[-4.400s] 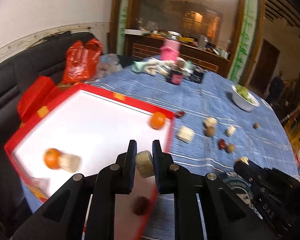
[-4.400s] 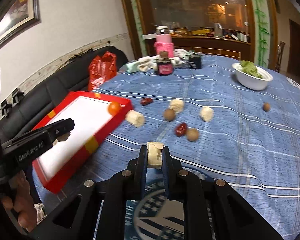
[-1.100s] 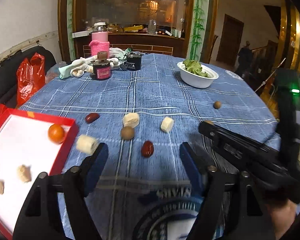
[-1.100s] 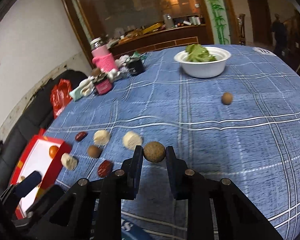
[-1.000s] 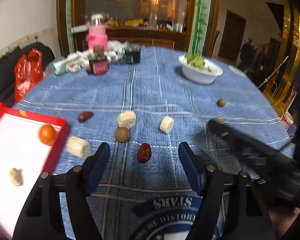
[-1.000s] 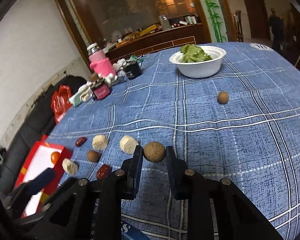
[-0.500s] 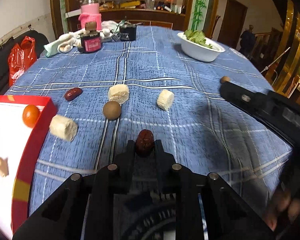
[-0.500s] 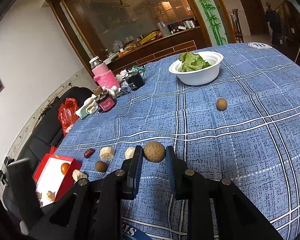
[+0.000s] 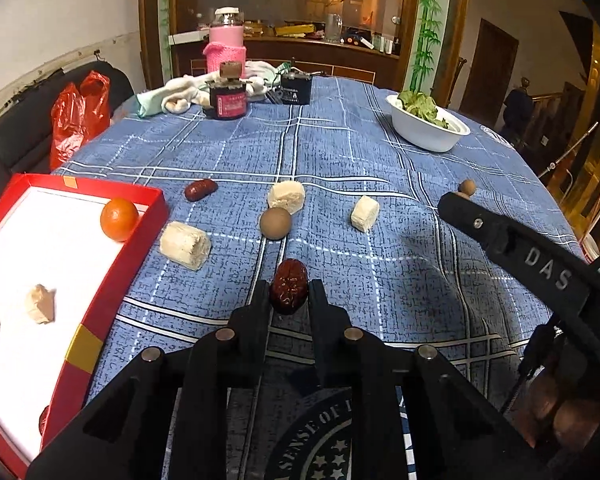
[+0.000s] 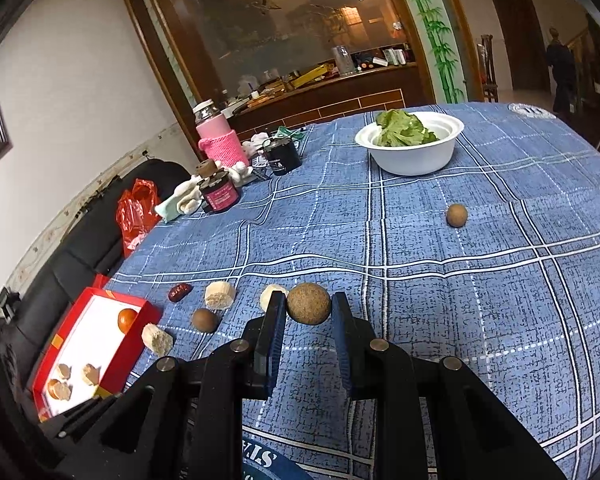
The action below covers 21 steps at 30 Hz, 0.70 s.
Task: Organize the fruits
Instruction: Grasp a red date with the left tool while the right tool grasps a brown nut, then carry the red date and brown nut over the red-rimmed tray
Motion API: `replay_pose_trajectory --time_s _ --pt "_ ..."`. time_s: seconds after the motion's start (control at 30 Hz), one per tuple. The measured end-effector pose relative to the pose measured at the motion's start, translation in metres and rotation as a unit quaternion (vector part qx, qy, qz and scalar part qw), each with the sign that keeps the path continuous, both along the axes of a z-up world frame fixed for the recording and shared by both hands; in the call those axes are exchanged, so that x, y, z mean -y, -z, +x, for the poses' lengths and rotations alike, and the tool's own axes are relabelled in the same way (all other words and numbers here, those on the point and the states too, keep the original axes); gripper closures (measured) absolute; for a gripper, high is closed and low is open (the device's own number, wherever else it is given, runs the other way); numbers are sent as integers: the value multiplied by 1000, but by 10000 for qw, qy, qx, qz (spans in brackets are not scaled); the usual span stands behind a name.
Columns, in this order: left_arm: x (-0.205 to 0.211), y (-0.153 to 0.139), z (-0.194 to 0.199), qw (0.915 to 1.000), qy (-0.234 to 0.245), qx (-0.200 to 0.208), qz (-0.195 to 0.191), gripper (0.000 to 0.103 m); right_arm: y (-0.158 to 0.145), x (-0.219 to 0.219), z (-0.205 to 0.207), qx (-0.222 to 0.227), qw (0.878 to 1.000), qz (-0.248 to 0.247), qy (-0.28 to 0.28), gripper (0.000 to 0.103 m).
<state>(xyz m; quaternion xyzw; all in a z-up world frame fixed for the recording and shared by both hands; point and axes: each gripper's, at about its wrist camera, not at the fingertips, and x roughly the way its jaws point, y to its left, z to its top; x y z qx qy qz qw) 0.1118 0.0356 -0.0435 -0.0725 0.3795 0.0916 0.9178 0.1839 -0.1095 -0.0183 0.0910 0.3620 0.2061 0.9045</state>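
My left gripper [image 9: 289,293] is shut on a dark red date [image 9: 288,285] and holds it above the blue checked tablecloth. My right gripper [image 10: 308,307] is shut on a round brown fruit [image 10: 308,303]; its black body also shows in the left wrist view [image 9: 520,254]. The red tray with white floor [image 9: 32,256] lies at the left and holds an orange [image 9: 119,219] and pale chunks [image 9: 40,303]. On the cloth lie a second date [image 9: 200,189], a brown ball [image 9: 275,222], and pale cubes [image 9: 185,245] [image 9: 287,196] [image 9: 365,213]. Another brown ball [image 10: 457,215] lies apart at the right.
A white bowl of greens [image 9: 427,133] stands at the far right. A dark jar [image 9: 228,100], a pink bottle [image 9: 225,42], a black cup [image 9: 296,88] and cloths [image 9: 172,94] crowd the far edge. A red plastic bag [image 9: 78,116] sits on a black sofa at the left.
My left gripper went from wide open to shut on the date and has lifted it slightly. My right gripper keeps holding the brown fruit and has risen a little.
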Motion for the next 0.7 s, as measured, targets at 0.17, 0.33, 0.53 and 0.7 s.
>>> replay_pose_trajectory --time_s 0.17,0.33,0.53,0.7 --pt "-2 -1 -3 10000 -55 50 2 86 0 -8 -4 96 9996 -256 -32 79" --pt "-4 -2 -3 9999 -84 90 -49 86 -3 -11 -8 117 9993 -354 -24 79" --pt "-7 -2 -4 9998 -93 124 -127 86 -5 -6 -30 130 9980 -617 -18 79" --pt "-7 -3 -5 9997 -91 161 -130 86 -1 -3 -46 120 9952 -964 97 79"
